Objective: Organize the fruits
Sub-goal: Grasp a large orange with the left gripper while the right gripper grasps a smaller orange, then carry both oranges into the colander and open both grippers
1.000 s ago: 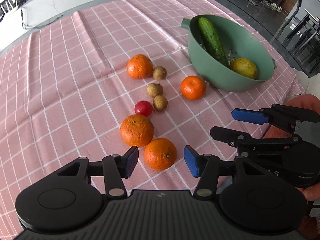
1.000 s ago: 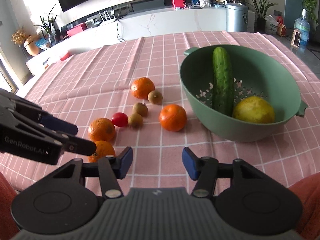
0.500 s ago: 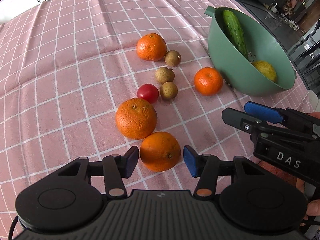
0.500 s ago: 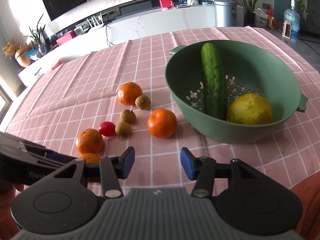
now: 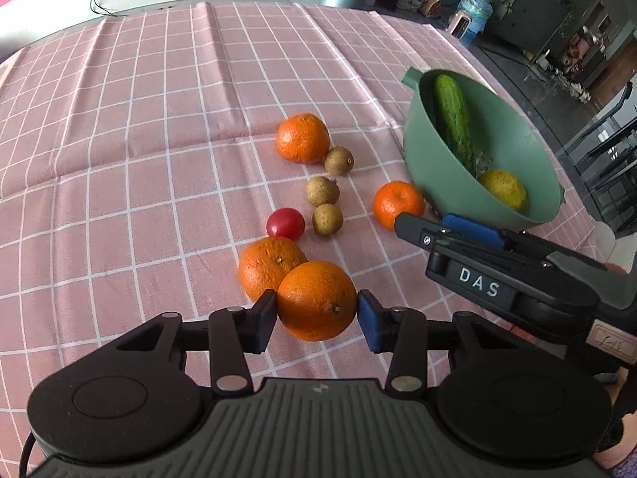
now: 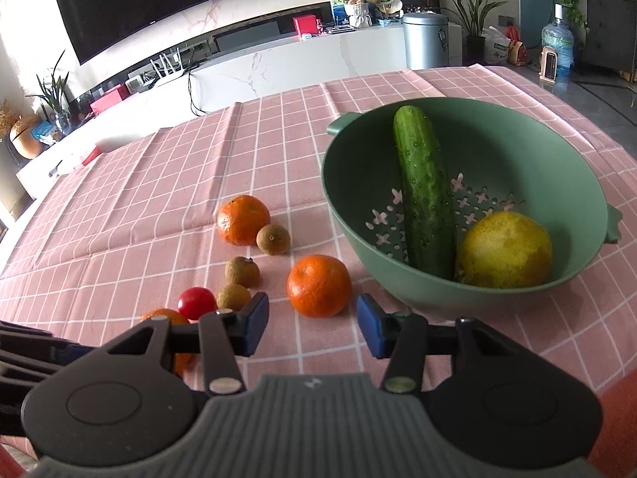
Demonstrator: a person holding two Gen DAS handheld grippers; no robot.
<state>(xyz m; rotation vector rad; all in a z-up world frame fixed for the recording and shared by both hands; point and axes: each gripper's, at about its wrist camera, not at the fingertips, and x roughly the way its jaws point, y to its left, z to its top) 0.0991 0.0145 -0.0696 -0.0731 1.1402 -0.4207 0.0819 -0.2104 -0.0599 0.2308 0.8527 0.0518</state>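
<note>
The left gripper (image 5: pixel 317 312) pinches the nearest orange (image 5: pixel 316 300) between both pads, just in front of a 2nd orange (image 5: pixel 267 263). The right gripper (image 6: pixel 312 324) hangs spread and holds nothing (a mandarin (image 6: pixel 319 285) lies just beyond it), left of the green colander (image 6: pixel 517 151) holding a cucumber (image 6: pixel 424 191) and a lemon (image 6: pixel 505 249).

Near orange (image 5: pixel 316 300) sits between the left claw (image 5: pixel 317 316) pads, touching a second orange (image 5: pixel 270 265) behind it. Two mandarins (image 5: pixel 302 138) (image 5: pixel 398 204), three longans (image 5: pixel 322 191) and a cherry tomato (image 5: pixel 285 223) lie mid-bench. The green colander (image 6: pixel 517 151) toward the bench's right edge holds a cucumber (image 6: pixel 424 191) and a lemon (image 6: pixel 505 249).
</note>
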